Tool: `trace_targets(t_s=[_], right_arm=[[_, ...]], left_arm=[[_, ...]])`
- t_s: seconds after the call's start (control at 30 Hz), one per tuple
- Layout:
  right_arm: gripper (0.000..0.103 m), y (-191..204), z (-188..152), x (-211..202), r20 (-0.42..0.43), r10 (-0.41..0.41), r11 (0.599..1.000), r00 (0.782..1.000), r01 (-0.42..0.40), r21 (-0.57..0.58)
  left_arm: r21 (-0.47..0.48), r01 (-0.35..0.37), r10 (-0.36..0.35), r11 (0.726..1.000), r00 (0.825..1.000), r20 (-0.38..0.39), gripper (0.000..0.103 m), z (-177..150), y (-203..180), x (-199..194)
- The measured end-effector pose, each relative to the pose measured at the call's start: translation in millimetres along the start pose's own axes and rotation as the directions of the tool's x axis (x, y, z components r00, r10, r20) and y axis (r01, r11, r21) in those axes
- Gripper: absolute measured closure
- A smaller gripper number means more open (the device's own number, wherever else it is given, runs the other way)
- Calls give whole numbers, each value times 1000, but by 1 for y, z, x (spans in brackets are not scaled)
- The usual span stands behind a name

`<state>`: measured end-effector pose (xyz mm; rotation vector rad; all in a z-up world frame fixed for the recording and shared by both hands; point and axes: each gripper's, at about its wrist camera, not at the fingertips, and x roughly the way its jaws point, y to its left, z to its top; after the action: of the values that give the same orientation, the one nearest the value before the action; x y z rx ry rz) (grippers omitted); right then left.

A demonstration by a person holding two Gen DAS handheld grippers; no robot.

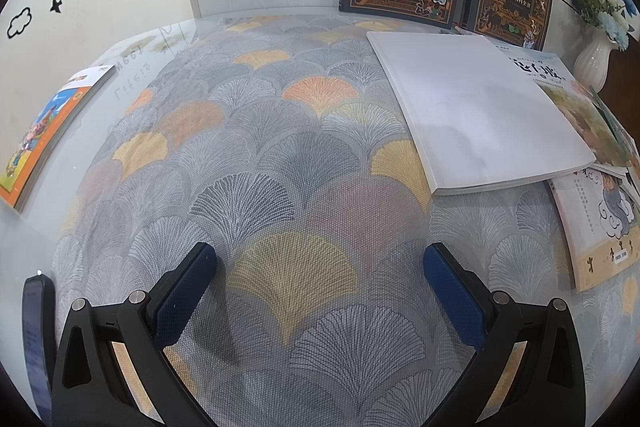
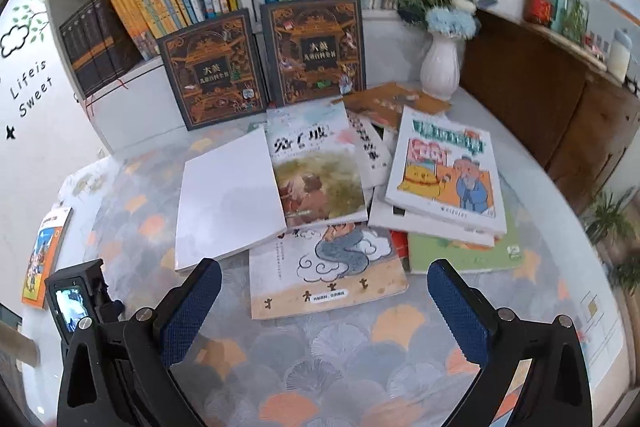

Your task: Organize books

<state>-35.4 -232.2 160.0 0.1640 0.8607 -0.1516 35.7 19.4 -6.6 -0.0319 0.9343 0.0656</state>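
Both my grippers, left (image 1: 320, 267) and right (image 2: 324, 287), hung wide apart, empty; best pinch the white book (image 2: 230, 195) by its near edge.

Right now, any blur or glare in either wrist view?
Left wrist: sharp; the glossy table mirrors the wall lettering, and the white book is nearly washed out. Right wrist: softer, with the vase and right-hand edge smeared. Both: heavy fisheye bending, dark corners.

Picture books (image 2: 320, 179) lie flat in a loose overlapping pile; two dark encyclopedias (image 2: 212, 67) stand upright behind.
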Motion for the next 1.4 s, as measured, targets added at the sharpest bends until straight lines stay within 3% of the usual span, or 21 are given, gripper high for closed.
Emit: trace_targets(t_s=[0.17,0.53,0.63,0.7,0.77,0.83,0.97,1.07,1.17,1.27,1.4], right_arm=[[1,-1,-2,12,-36,2,1000,999,-1,9],[1,5,12,20,30,-1,998,1000,3,-69],[1,8,18,25,31,6,997,999,-4,-82],[1,10,22,29,26,20,996,999,-17,-88],[1,12,26,35,18,33,995,999,-31,-91],[1,16,29,42,7,43,995,999,-42,-95],[1,26,38,54,-15,61,992,998,-62,-108],[1,29,44,61,-26,73,991,997,-76,-115],[1,31,49,70,-38,75,989,996,-80,-124],[1,29,53,80,-53,74,990,996,-80,-119],[1,26,53,98,-89,66,991,994,-75,-111]], left_arm=[[-3,4,-4,1000,1000,-1,0,0,1,0],[-20,9,-9,1000,1000,-21,0,5,2,3],[23,26,-23,999,989,-146,0,18,2,7],[-2,-35,34,999,983,-179,1,30,6,6],[1,-76,76,997,985,-153,1,43,8,-1],[10,-63,64,998,993,-99,1,58,8,-14],[38,-17,18,999,999,-31,1,81,3,-36],[69,20,-17,997,999,-49,1,91,-2,-35],[64,105,-100,992,992,-71,1,94,-2,-29],[3,220,-218,976,969,-118,1,94,6,-17],[-63,277,-284,959,945,-160,2,95,10,-1]])
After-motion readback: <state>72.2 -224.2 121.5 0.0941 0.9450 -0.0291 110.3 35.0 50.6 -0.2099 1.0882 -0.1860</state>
